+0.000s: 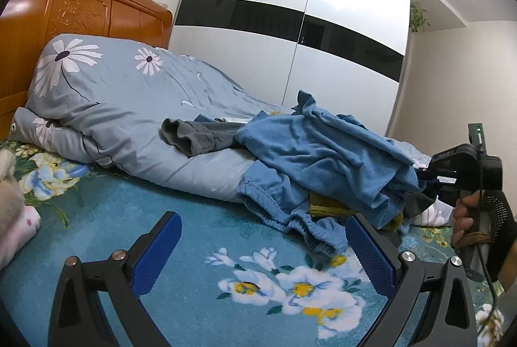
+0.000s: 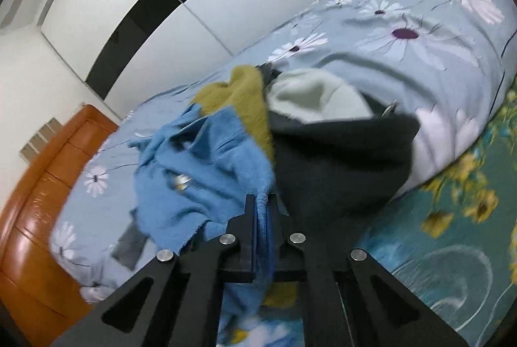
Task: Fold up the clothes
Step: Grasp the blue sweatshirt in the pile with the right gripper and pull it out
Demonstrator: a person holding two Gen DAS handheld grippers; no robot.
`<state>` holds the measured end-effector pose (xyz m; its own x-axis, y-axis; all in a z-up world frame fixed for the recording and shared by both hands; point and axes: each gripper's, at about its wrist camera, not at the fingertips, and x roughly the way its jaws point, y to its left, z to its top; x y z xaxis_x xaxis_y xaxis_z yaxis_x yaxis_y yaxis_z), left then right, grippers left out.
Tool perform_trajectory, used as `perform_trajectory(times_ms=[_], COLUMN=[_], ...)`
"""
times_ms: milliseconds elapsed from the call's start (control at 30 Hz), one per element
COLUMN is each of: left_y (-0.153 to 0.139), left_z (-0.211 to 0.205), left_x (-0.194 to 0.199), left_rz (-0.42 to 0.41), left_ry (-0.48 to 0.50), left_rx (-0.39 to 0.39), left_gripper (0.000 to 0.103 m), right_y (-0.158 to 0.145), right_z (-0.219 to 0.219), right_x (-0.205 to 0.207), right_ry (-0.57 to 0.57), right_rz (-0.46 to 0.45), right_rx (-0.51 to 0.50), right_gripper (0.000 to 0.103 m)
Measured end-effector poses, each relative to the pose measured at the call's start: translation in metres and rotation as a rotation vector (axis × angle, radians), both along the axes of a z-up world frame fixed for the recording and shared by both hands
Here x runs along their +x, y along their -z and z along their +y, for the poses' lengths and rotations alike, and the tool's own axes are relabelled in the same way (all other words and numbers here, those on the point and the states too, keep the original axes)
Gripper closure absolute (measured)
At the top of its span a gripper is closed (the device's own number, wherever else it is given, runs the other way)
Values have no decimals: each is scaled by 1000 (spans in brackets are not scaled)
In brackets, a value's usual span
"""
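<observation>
- Left-wrist view: left tongs [image 1: 263,245] hang spread wide over the floral bedspread [image 1: 200,227], pinching nothing.
- Ahead of them and a little to the right, a blue fleece garment [image 1: 326,153] lies heaped against the rolled daisy-print duvet [image 1: 122,108], with a grey garment [image 1: 194,135] draped just behind it.
- At the far right, a hand [image 1: 465,217] holds the right tongs [image 1: 423,177], which bite the blue fleece's edge.
- Right-wrist view: right tongs [image 2: 261,208] are pressed together on the blue fleece garment [image 2: 206,166].
- Just beyond the tips sit an olive piece [image 2: 245,98] and a dark garment [image 2: 342,159].
</observation>
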<state>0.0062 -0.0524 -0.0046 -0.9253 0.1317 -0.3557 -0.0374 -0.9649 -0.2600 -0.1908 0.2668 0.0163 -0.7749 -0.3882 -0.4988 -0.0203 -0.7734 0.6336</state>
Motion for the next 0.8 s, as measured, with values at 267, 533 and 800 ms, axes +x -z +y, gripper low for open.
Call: perform_trajectory(times_ms=[267, 533, 800], left_y=[-12, -18, -44], left_z=[5, 9, 50], left_x=[44, 121, 176], left_rz=[-48, -140, -160], left_ry=[-2, 34, 96], left_rx=[70, 120, 26], left_gripper=[0, 0, 0], right_y=[-63, -72, -48], right_z=[13, 48, 136], right_x=[98, 236, 378], right_ry=[-202, -346, -310], right_rz=[180, 178, 48], right_rx=[-172, -153, -32], right_gripper=[100, 100, 100])
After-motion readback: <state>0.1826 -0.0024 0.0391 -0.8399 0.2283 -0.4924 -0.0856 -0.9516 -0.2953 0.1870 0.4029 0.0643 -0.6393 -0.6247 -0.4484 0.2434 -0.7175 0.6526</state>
